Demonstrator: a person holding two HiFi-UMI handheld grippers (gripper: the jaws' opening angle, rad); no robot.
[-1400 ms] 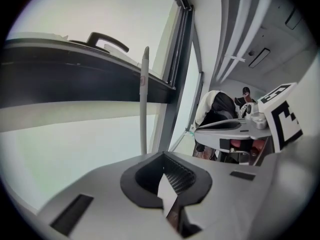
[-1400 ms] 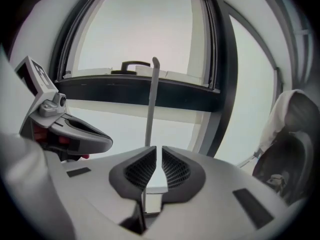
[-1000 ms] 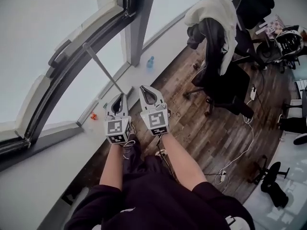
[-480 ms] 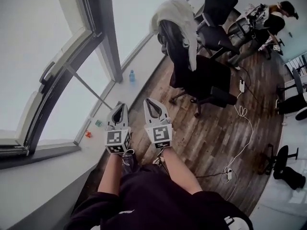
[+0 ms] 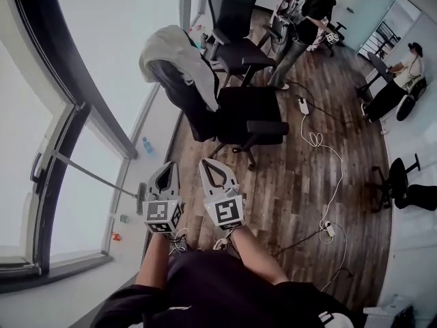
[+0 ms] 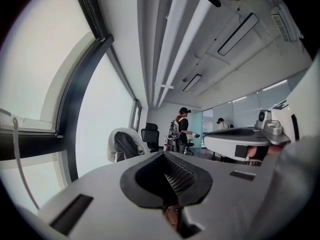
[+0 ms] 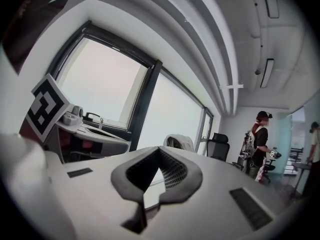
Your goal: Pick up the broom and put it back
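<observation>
The broom [image 5: 92,175] leans against the window at the left of the head view. Its thin grey pole slants down to a dark head [image 5: 141,198] by the sill. My left gripper [image 5: 166,171] is just right of that head and clear of it, its jaws shut with nothing between them. My right gripper [image 5: 207,164] is held beside it, also shut and empty. Both point out over the wooden floor toward the chairs. In the left gripper view a thin grey rod [image 6: 17,159] curves along the window at the left edge; the jaws [image 6: 167,204] there are closed.
A black office chair [image 5: 235,118] with a pale cloth [image 5: 176,53] over its back stands just ahead, and another chair [image 5: 232,19] behind it. A blue bottle [image 5: 147,145] stands by the sill. White cables and a power strip [image 5: 329,229] lie on the floor. People stand at the back.
Both grippers have risen and swung away from the window toward the room. The broom stays leaning at the window and now lies to their left. Neither gripper has taken hold of anything.
</observation>
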